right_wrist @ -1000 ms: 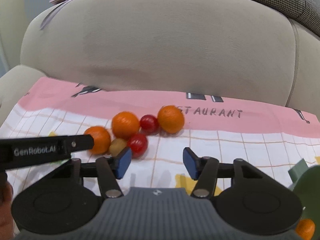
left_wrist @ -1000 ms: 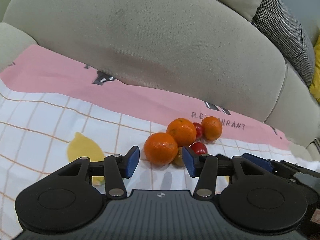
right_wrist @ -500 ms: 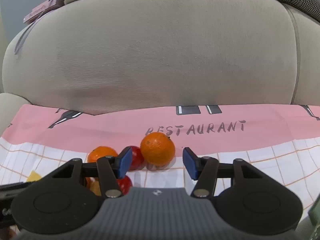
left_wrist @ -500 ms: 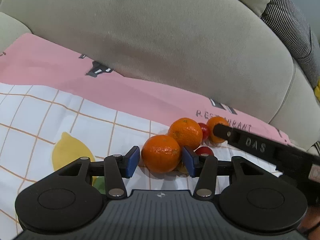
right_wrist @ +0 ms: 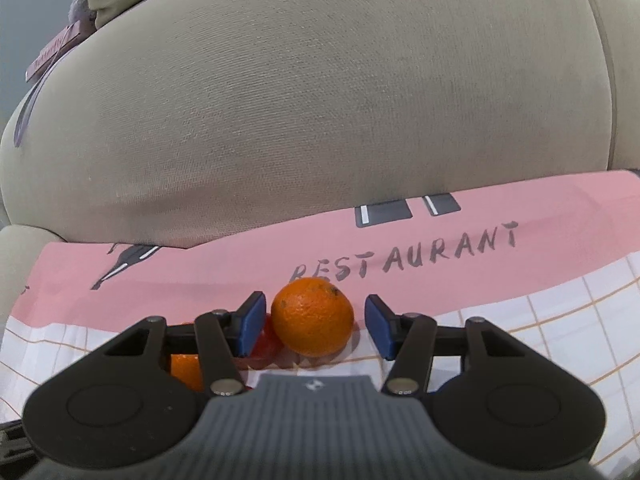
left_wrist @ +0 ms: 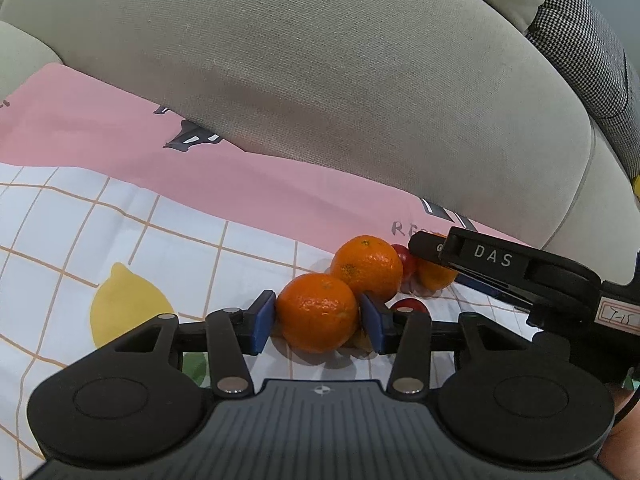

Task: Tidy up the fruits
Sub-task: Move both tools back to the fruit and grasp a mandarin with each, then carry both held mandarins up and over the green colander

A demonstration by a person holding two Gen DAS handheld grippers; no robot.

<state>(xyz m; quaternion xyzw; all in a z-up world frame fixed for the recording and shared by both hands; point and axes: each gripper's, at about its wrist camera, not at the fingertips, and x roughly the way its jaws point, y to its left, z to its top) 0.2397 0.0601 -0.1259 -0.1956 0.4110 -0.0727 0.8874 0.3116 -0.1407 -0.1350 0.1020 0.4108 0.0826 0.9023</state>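
Step in hand: grasping. Left gripper (left_wrist: 318,322) jaws, just closing, touch the near orange (left_wrist: 317,312) on the cloth (left_wrist: 120,216). Right gripper (right_wrist: 314,325) brackets the far orange (right_wrist: 312,316), gaps visible. Next: close, lift clear.
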